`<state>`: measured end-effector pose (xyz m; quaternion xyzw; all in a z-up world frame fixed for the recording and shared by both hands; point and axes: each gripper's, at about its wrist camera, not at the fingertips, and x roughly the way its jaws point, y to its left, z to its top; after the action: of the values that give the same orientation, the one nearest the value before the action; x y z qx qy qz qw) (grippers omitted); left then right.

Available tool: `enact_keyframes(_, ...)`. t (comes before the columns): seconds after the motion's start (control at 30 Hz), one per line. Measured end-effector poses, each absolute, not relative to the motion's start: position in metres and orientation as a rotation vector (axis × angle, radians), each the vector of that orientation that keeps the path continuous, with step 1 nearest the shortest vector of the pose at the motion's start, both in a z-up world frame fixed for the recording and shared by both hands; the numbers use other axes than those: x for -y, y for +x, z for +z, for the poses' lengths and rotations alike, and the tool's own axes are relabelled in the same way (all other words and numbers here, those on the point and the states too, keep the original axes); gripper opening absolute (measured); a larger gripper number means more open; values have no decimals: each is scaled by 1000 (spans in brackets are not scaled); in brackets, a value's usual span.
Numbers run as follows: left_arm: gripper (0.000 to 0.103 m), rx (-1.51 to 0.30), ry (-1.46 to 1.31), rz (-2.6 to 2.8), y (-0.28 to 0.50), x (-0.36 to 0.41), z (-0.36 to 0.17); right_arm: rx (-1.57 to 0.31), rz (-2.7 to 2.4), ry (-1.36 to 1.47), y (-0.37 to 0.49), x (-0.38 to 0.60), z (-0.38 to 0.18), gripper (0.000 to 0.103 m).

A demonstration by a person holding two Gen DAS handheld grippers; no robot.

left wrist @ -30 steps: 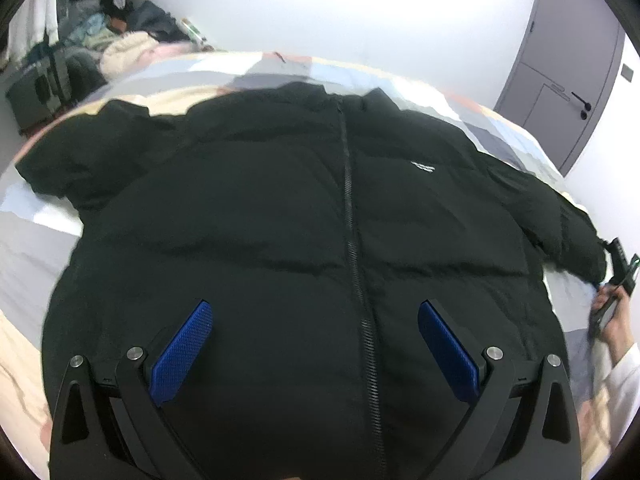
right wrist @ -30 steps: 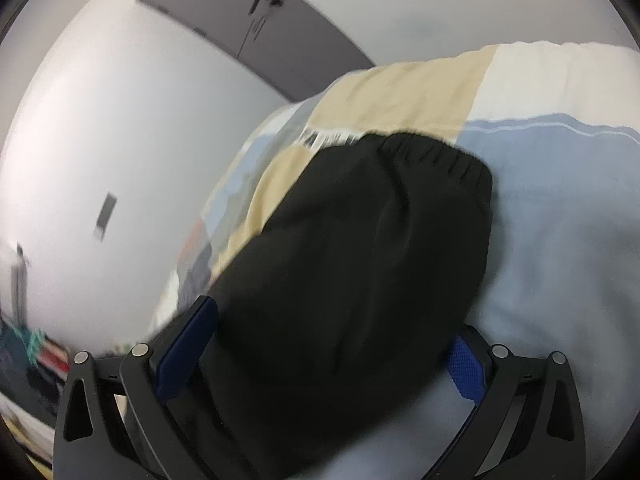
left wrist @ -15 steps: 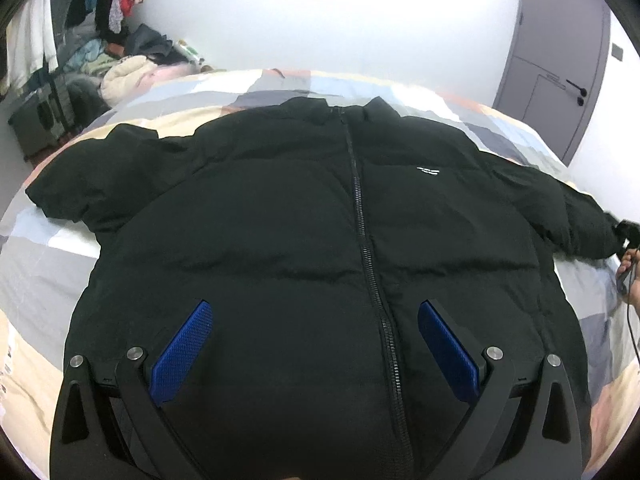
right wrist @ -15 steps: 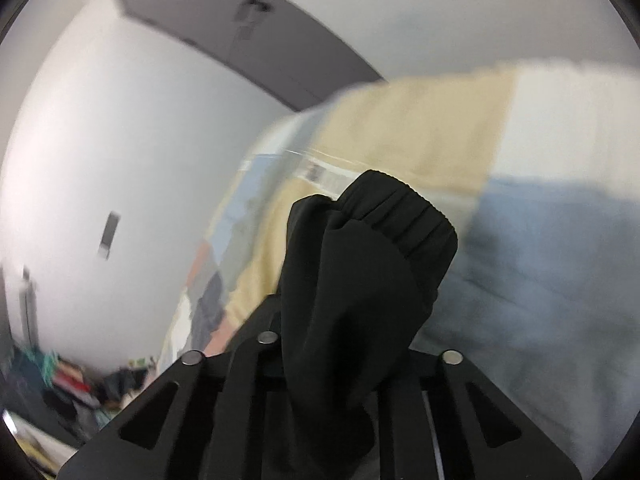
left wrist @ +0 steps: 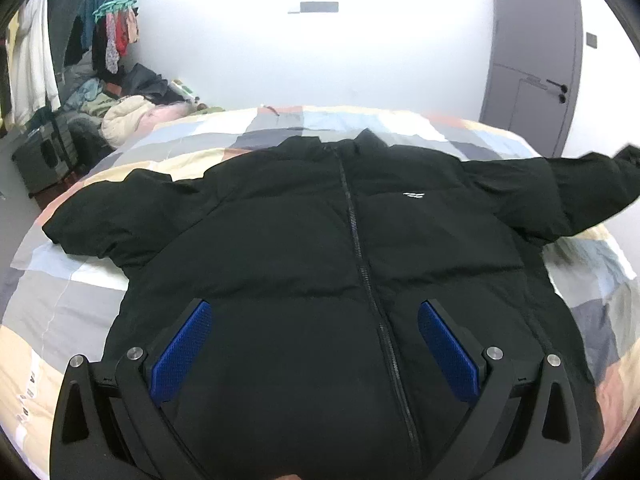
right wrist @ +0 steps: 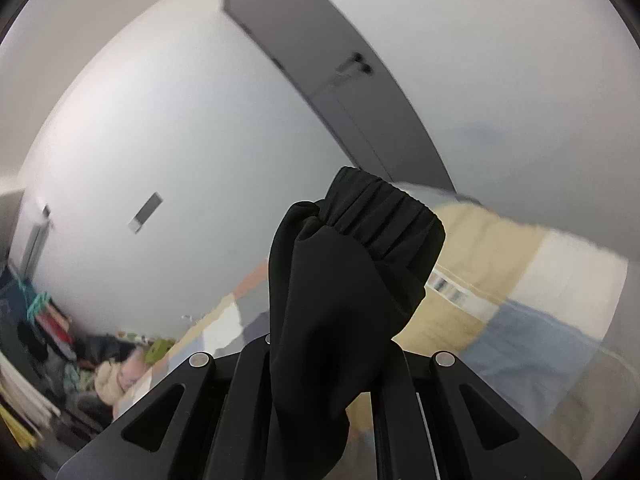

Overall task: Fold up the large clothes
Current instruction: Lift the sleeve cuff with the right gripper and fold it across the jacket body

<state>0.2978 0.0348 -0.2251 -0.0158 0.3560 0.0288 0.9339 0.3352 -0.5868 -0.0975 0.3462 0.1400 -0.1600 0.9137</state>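
A big black puffer jacket [left wrist: 304,248] lies front up on the bed [left wrist: 60,312], zipped, collar toward the far wall. My left gripper [left wrist: 314,344] hovers open over its lower front, blue pads wide apart with nothing between them. The jacket's right-hand sleeve [left wrist: 576,196] is raised off the bed toward the right edge of the left wrist view. My right gripper [right wrist: 324,364] is shut on that sleeve just behind its elastic cuff [right wrist: 384,216], which stands up in front of the camera. The other sleeve [left wrist: 100,216] lies flat at the left.
The bed has a patchwork cover [right wrist: 532,312] in beige, blue, grey and white. A grey door [left wrist: 532,52] is at the back right. Piled clothes [left wrist: 120,112], hanging garments [left wrist: 116,36] and a dark suitcase [left wrist: 40,156] crowd the left side of the room.
My right gripper closed on the sleeve near the cuff and lifted it high off the bed. The left gripper drew back and up a little, staying open.
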Motion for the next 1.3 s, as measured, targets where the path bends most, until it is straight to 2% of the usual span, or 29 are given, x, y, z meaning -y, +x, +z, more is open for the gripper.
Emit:
enact_keyframes(0.4, 103, -689, -40, 25, 267, -55, -217, -233, -216, 505, 331, 458, 18, 6)
enact_keyframes(0.7, 103, -708, -19, 40, 256, -72, -231, -216, -81, 370, 353, 353, 46, 6)
enact_keyframes(0.97, 103, -698, -13, 50, 252, -82, -232, -256, 114, 210, 398, 227, 46, 8)
enact_keyframes(1.3, 103, -699, -61, 53, 254, -106, -233, -395, 347, 124, 454, 80, -23, 9)
